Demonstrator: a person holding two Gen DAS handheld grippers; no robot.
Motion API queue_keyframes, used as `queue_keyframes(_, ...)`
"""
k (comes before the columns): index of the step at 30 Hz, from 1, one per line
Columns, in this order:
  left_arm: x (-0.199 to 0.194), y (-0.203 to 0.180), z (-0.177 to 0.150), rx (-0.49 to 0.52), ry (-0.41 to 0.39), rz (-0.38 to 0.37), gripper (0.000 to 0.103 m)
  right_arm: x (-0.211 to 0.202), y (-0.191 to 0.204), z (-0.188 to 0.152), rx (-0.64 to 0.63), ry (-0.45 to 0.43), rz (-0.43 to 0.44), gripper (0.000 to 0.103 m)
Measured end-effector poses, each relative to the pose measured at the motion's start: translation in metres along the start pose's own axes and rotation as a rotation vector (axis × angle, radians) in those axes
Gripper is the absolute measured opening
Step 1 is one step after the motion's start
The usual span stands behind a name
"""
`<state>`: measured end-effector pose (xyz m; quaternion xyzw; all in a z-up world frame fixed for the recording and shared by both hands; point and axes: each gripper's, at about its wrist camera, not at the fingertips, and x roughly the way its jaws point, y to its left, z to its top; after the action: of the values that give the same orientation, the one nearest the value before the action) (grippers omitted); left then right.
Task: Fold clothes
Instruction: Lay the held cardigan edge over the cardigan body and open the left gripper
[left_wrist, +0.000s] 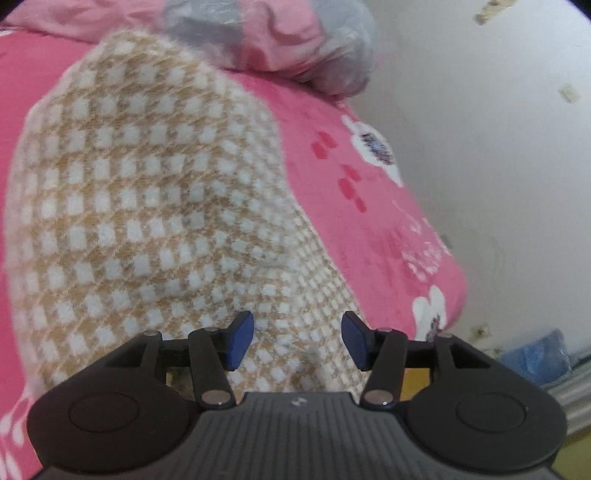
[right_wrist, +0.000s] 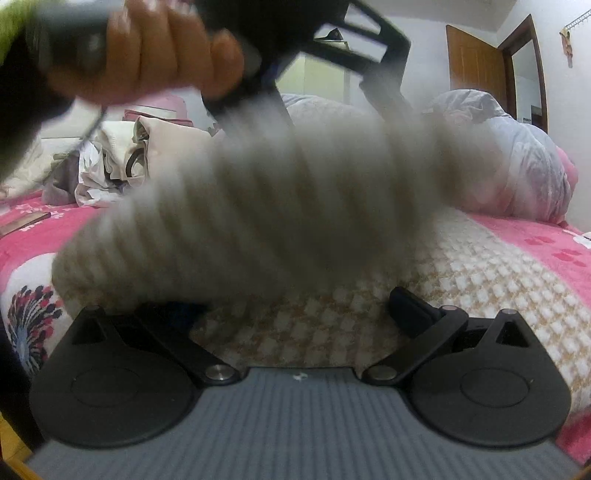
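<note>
Lying flat on the pink bedspread (left_wrist: 369, 206): one checked garment (left_wrist: 147, 192), spread for folding. Left gripper (left_wrist: 297, 339), fingers wide, hovers at its six o'clock edge; right gripper (right_wrist: 295, 314) wide too, a blurred fold at twelve o'clock.

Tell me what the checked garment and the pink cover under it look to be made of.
Checked garment: looks like a soft, fuzzy knit or woven fabric, matte; the tan and white squares have hazy edges and it drapes in rounded folds. Pink cover: seems a plush, fleece-like textile with a slight sheen, printed with white flowers; motion blur leaves the exact weave of both open.
</note>
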<state>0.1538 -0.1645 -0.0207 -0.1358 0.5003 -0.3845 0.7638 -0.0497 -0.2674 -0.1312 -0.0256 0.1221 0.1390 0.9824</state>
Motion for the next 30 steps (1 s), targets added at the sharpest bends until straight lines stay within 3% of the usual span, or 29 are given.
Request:
queue_keyframes(4,-0.005,0.006,-0.006,0.03,-0.047,-0.049,0.053,-0.012,-0.007,0.006,0.016,0.028,0.039,0.102)
queue_keyframes(8,-0.01,0.011,-0.013,0.054,-0.09,-0.089,0.053,-0.047,-0.025,0.01,0.09,0.022,0.16,0.102)
queue_keyframes(12,-0.018,0.018,-0.022,0.081,-0.135,-0.119,0.053,-0.072,-0.05,0.02,0.373,-0.031,0.284,0.102)
queue_keyframes(16,-0.024,0.024,-0.03,0.087,-0.183,-0.157,0.053,-0.057,-0.073,0.026,0.644,-0.014,0.274,0.1)
queue_keyframes(18,-0.029,0.031,-0.032,0.071,-0.204,-0.183,0.053,-0.043,-0.079,0.027,0.743,0.005,0.277,0.092)
queue_keyframes(22,-0.039,0.048,-0.034,0.012,-0.238,-0.25,0.053,-0.019,-0.081,0.03,0.815,0.072,0.241,0.054)
queue_keyframes(26,-0.053,0.069,-0.034,-0.077,-0.262,-0.321,0.053,-0.01,-0.083,0.023,0.877,0.09,0.224,0.03)
queue_keyframes(30,-0.09,0.078,-0.033,-0.108,-0.352,-0.332,0.058,-0.01,-0.08,0.02,0.864,0.079,0.21,0.02)
